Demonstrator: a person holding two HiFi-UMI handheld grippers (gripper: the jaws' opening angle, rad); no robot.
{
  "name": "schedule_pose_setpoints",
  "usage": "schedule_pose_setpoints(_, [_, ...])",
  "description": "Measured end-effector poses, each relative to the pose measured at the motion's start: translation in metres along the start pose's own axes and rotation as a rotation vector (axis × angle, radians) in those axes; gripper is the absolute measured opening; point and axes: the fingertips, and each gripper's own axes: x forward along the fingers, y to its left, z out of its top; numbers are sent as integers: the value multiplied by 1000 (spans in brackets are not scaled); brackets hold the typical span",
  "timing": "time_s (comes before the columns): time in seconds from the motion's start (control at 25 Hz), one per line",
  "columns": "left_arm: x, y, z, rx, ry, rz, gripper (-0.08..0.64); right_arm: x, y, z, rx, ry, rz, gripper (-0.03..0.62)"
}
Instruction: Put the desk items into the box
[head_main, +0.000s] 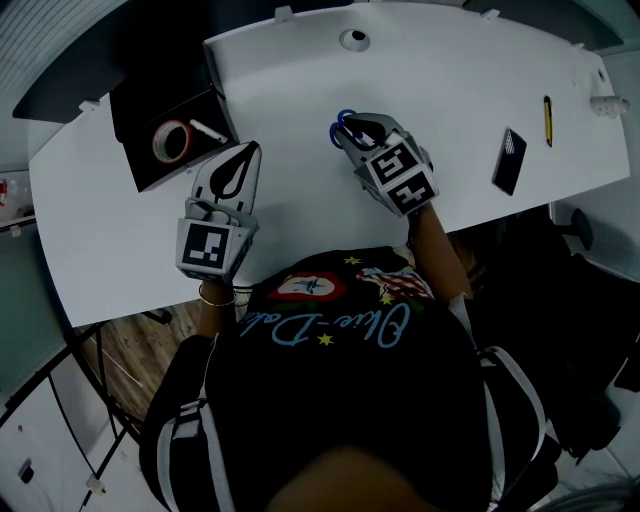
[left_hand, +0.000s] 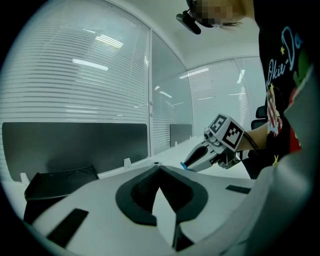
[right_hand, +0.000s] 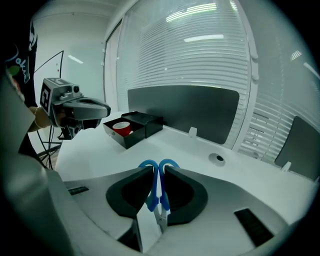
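**Q:** What does the person hold?

**A:** Seen from the head view, the right tongs (head_main: 347, 128) are clamped on a pair of scissors (head_main: 342, 124) with blue handles. In the right gripper view the pads press on the handles from both sides. The blue loops stick out past the tips, and the metal blades point back toward the camera. The scissors are held above the white surface (head_main: 300, 90), near its middle, at about twelve o'clock from the person's chest.

**Q:** And the other hand?

**A:** The left tongs (head_main: 251, 150) are closed tip to tip with nothing between them. They sit just to the nine o'clock side of the right pair and point toward eleven o'clock.

**Q:** Where is the box?

**A:** The black box (head_main: 138, 118) lies open at ten o'clock on the surface, close beyond the left tongs. Inside it are a tape roll (head_main: 172, 141) and a small white marker (head_main: 208, 131).

**Q:** Is anything else lying out?

**A:** At two o'clock, well apart from both hands, a flat black object (head_main: 509, 160) lies on the surface. A yellow and black pen (head_main: 548, 120) lies beyond it, nearer the far edge.
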Motion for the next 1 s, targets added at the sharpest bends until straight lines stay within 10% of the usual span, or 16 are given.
schedule_pose_setpoints(1.0, [-41,-2,6,27,5,116,0,-23,13,42,7,-154,43,77])
